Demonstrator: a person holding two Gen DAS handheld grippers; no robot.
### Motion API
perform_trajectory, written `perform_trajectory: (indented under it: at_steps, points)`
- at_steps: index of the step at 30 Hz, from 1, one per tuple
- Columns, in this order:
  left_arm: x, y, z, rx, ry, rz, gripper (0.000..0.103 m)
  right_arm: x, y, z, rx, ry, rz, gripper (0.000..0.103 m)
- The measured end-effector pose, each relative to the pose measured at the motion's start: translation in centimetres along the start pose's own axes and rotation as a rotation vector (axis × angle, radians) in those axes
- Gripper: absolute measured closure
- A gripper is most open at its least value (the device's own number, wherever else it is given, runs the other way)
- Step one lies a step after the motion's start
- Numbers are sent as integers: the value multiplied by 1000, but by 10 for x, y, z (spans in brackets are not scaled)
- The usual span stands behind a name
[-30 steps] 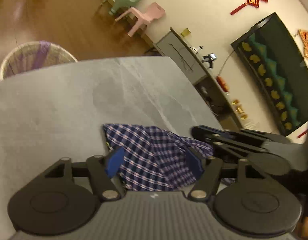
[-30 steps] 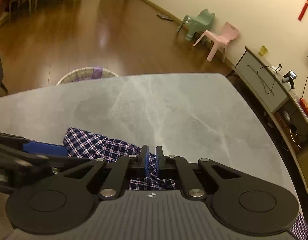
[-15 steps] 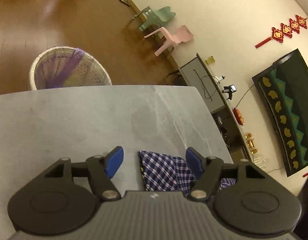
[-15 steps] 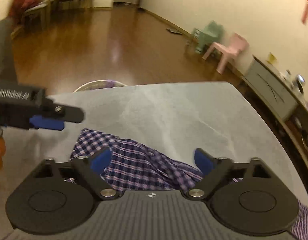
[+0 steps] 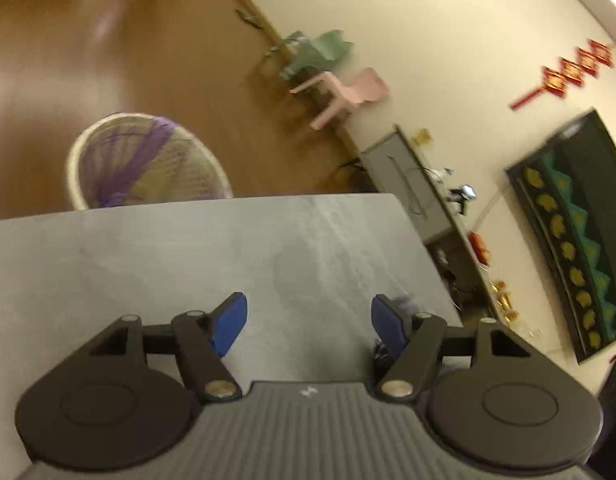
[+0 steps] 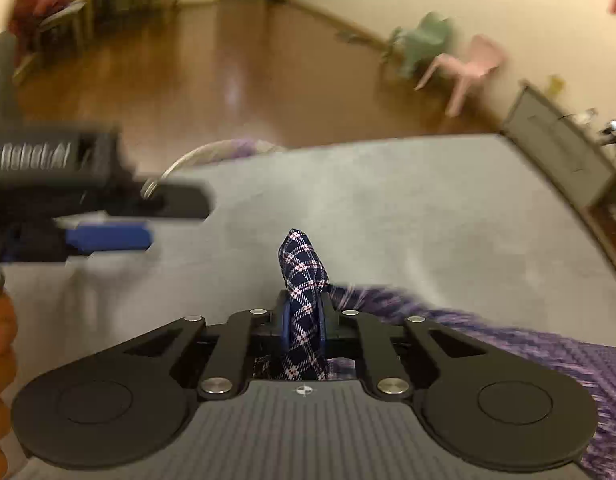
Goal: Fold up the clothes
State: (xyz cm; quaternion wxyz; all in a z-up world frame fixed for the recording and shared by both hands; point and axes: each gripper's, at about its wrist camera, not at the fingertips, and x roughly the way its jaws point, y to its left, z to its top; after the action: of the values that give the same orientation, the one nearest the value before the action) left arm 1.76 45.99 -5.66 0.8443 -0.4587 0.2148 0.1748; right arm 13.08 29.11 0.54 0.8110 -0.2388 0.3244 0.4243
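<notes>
My right gripper [image 6: 302,320] is shut on a fold of the blue plaid garment [image 6: 302,276], which sticks up between the blue pads. The rest of the cloth [image 6: 507,348] trails blurred to the right over the grey table [image 6: 387,200]. My left gripper [image 5: 308,322] is open and empty above the bare table [image 5: 188,256]; a small dark scrap of cloth shows by its right pad [image 5: 387,326]. In the right wrist view the left gripper [image 6: 108,236] hovers at the left, above the table.
A woven laundry basket [image 5: 148,160] with purple cloth stands on the wooden floor beyond the table's far edge. Small green and pink chairs [image 5: 339,80] and a low grey cabinet [image 5: 407,176] line the wall. The table's right edge [image 5: 427,256] is close.
My right gripper opened half a second ago and has now shut on a fold of the plaid garment. My left gripper stayed open and moved off the cloth to the left.
</notes>
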Motion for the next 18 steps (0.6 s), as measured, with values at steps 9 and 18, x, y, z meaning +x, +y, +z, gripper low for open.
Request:
perform_trajectory:
  at_steps: [9, 18]
  points:
    - [0, -85, -92, 411, 357, -279, 32, -225, -191, -29, 462, -429, -250, 92]
    - [-59, -106, -219, 768, 403, -269, 26, -352, -318, -267, 1061, -463, -516, 92]
